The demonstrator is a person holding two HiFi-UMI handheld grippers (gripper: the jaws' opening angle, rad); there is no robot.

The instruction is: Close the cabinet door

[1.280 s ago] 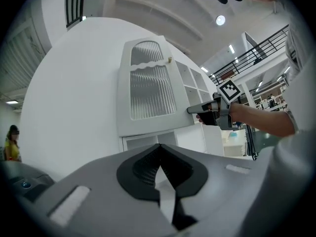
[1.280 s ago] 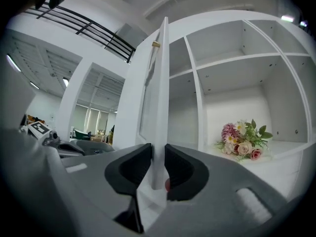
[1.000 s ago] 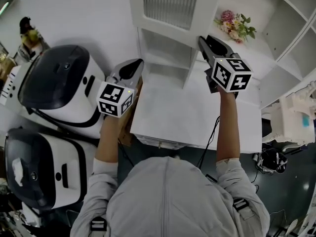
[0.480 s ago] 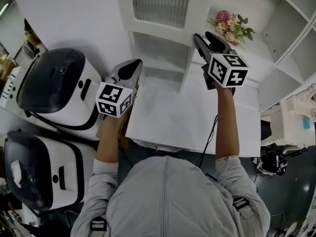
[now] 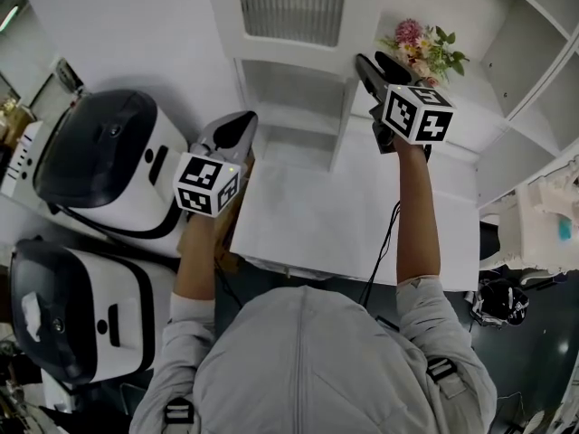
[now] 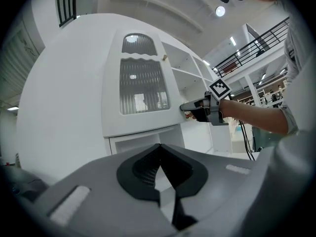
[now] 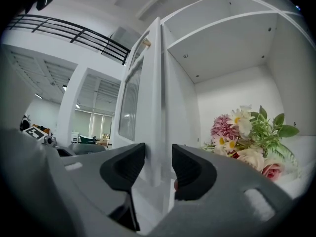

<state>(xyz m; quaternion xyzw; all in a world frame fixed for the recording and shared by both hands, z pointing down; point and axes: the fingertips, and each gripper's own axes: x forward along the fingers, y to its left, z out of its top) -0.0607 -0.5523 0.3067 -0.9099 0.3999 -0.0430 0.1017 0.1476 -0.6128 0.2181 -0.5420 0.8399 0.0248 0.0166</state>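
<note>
From above, the person stands at a white counter (image 5: 344,215). The cabinet door (image 5: 291,7), with ribbed glass, hangs ajar above the counter's back edge. The right gripper (image 5: 373,64) reaches to the door's free edge, with flowers (image 5: 421,48) on the shelf just beside it. The left gripper (image 5: 241,123) hovers over the counter's left edge, next to a white appliance with a black lid (image 5: 109,152). In the left gripper view, the left gripper (image 6: 159,149) has its jaws together and holds nothing, and the door (image 6: 140,85) faces it. In the right gripper view, the right gripper (image 7: 158,164) has just been opening its jaws, and the door's edge (image 7: 154,93) stands between them with a gap at the right pad.
</note>
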